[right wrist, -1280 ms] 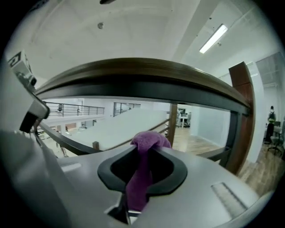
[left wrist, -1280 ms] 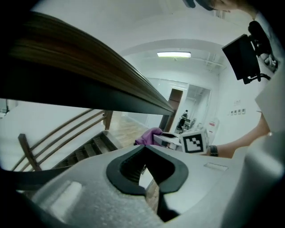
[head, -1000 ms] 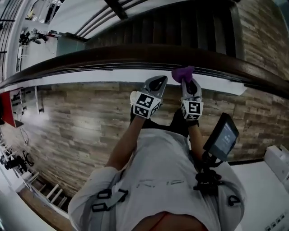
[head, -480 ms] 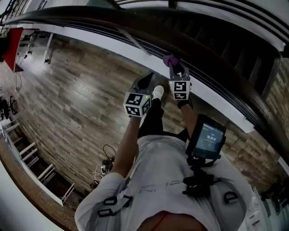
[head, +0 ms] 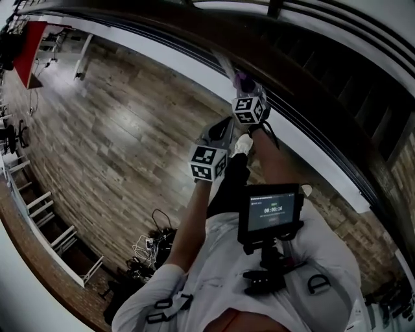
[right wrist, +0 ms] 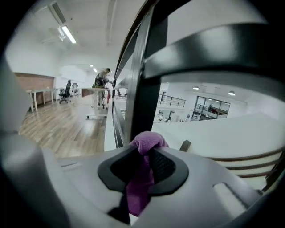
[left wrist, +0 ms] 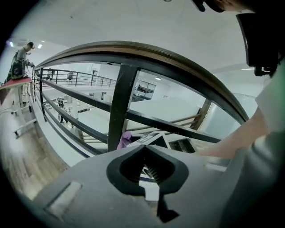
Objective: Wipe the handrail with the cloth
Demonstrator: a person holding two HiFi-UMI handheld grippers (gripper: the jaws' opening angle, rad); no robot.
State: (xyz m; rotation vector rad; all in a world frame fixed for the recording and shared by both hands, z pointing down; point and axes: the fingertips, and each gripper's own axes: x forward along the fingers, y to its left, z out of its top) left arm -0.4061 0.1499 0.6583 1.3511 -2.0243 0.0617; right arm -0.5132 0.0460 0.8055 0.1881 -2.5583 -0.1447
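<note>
Cloth [right wrist: 144, 144] is clamped in the fingers of your right gripper [head: 246, 87], upper centre of the head view, below the handrail [head: 162, 19]. Raise it, press a flat fold onto the top, slide steadily. Your left gripper [left wrist: 144, 149]: fingers together, empty.
</note>
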